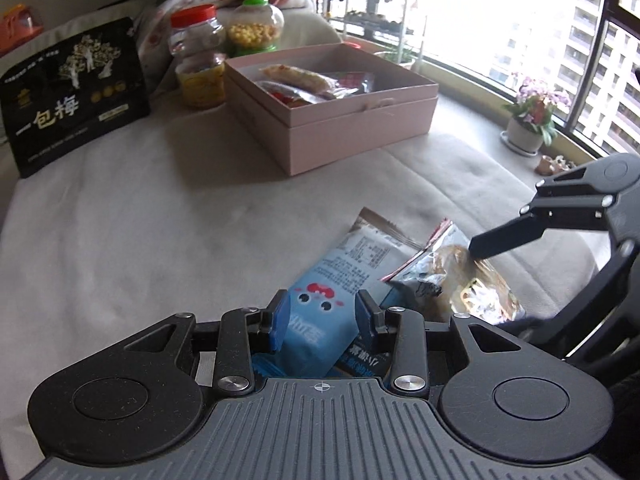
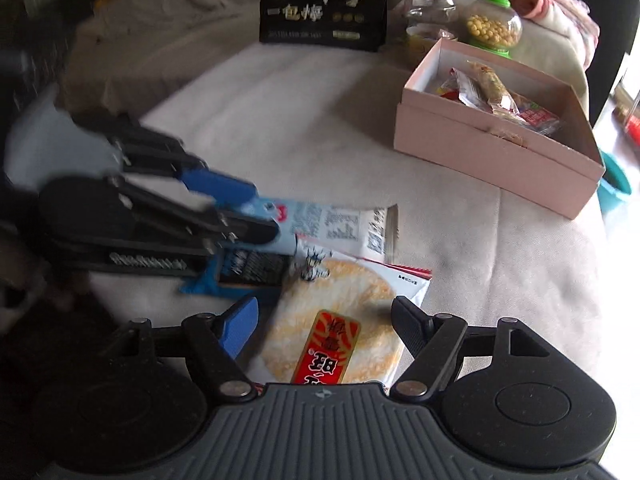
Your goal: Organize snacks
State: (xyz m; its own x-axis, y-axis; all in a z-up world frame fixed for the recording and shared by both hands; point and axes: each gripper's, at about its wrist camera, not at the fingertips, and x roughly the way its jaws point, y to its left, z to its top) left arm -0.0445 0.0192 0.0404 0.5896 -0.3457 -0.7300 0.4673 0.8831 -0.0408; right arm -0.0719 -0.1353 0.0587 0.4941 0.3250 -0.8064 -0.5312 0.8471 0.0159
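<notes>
A pale grey cushioned surface [image 1: 120, 220] filled the room's foreground. Beyond it, a curved window [image 1: 500, 20] let in bright daylight, with apartment towers [image 1: 600, 40] outside. A potted flowering plant [image 1: 532, 116] stood on the sill below the window, near a white rack [image 1: 376, 4].

Blown-out daylight from the window [image 1: 500, 20] at far right, casting a soft shadow left of the pink box [image 1: 340, 128]. Motion-blurred left gripper [image 2: 256, 210] in right wrist view. Fisheye bending and dark corners throughout.
</notes>
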